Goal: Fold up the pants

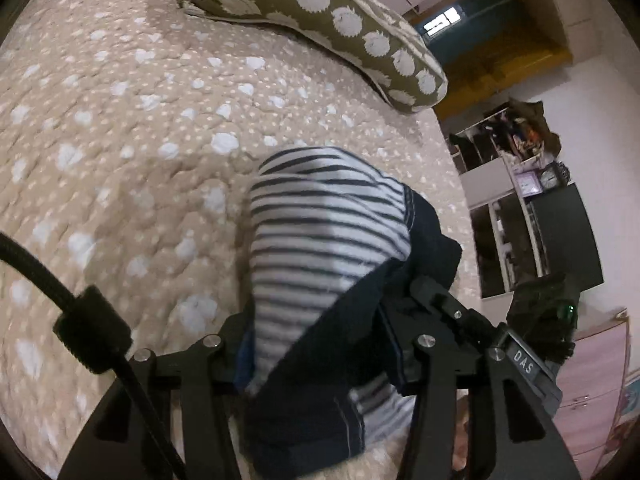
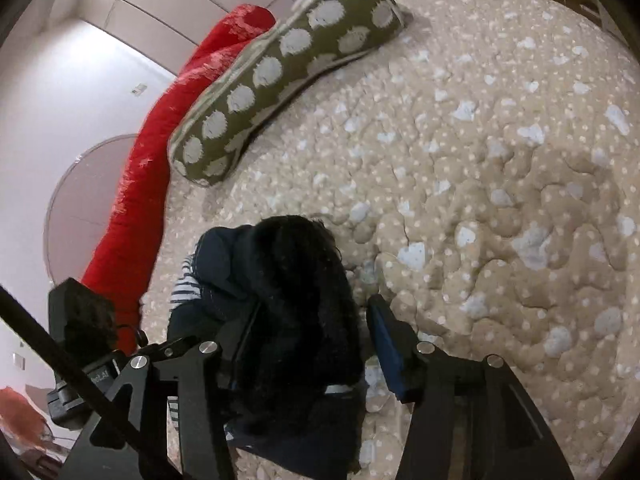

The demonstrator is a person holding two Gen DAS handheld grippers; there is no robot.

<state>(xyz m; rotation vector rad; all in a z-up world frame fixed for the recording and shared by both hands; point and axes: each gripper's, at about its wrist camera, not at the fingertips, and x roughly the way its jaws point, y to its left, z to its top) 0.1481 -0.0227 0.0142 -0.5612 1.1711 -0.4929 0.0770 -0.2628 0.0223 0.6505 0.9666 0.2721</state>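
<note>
Left wrist: the pants [image 1: 332, 264] hang bunched near the bed's [image 1: 120, 128] right edge and could slip if the bite loosens; the left gripper [image 1: 320, 360] pinches them.

Right wrist: the right gripper [image 2: 308, 344] is spread, pants [image 2: 288, 300] against its left finger only.
</note>
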